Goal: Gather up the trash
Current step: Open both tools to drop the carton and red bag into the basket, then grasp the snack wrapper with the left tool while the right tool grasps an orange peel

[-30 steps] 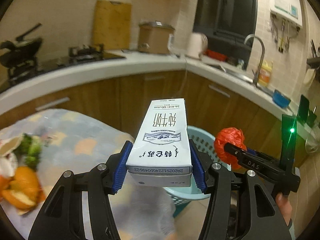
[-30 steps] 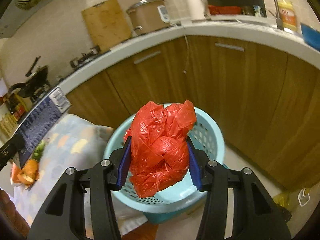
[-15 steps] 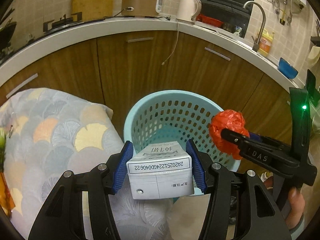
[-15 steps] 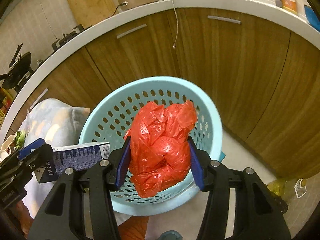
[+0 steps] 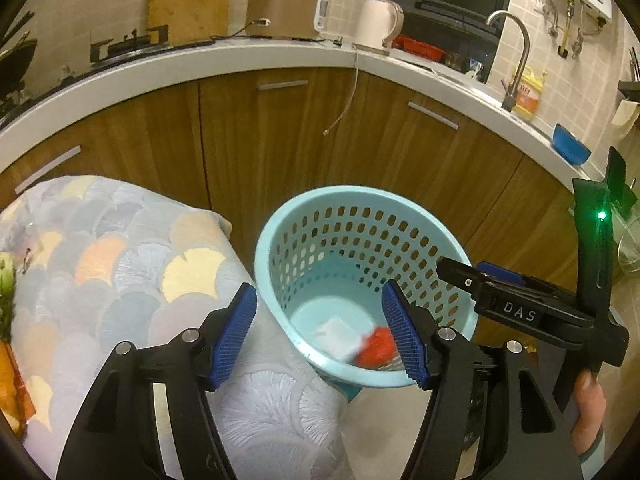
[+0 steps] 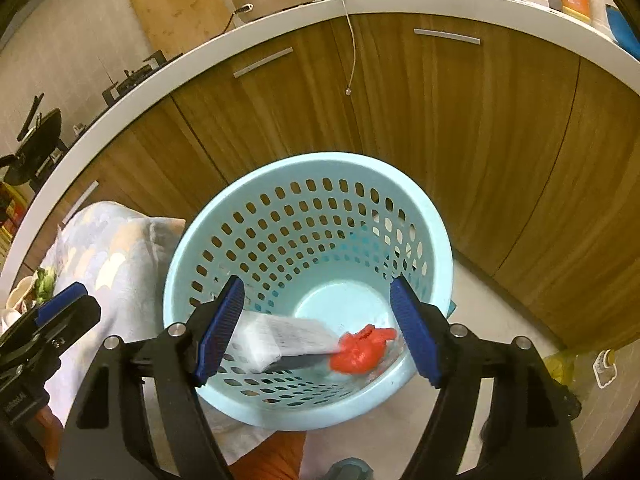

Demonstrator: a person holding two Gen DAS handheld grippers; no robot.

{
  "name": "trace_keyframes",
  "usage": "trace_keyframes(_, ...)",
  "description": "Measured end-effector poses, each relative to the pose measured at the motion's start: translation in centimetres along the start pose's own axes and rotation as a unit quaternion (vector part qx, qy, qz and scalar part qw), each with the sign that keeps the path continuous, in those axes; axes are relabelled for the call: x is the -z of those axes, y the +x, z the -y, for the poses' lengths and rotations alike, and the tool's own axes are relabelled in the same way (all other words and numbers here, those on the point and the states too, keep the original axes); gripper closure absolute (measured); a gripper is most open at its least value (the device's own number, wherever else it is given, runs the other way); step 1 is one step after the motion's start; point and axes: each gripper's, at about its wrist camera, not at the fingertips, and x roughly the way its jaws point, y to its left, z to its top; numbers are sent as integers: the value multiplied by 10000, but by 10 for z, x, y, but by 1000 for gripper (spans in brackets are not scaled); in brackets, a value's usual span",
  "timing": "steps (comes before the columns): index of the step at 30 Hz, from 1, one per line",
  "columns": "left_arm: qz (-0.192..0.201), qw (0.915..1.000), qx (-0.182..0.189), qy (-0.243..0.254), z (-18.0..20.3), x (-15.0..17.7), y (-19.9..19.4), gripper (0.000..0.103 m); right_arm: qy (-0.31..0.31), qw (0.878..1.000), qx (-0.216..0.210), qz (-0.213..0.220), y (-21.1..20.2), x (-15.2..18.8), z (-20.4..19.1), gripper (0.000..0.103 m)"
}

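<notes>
A light blue perforated basket (image 5: 276,216) (image 6: 184,248) stands on the floor by the table. Inside it lie a white milk carton (image 6: 280,338) (image 5: 334,334) and a crumpled red plastic bag (image 6: 362,348) (image 5: 374,346). My left gripper (image 5: 320,336) is open and empty above the basket's near rim. My right gripper (image 6: 316,328) is open and empty over the basket's mouth; it also shows from the side in the left wrist view (image 5: 472,276).
A table with a fan-patterned cloth (image 5: 120,272) (image 6: 104,248) is left of the basket, with food scraps (image 5: 6,280) at its far left. Wooden cabinets (image 5: 280,140) under a white counter curve behind. A yellowish bottle (image 6: 568,364) lies on the floor at right.
Both grippers opened. The milk carton dropped from the left gripper and the red bag from the right gripper into the basket.
</notes>
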Motion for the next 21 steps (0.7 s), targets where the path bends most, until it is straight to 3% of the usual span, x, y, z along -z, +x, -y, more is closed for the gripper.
trace_keyframes(11,421,9982,-95,-422,-26,16,-55,40,-515,9973,-415,309,-32,3,-47,32)
trace_keyframes(16,805,9934,-284,-761,-54,29,-103,40,-1122,9885,-832,582,-52,13,-100,33)
trace_keyframes(21,1151,9861,-568,-1057,-87,44,-153,40,-1941,9690,-1296,805,-67,38,-176,42)
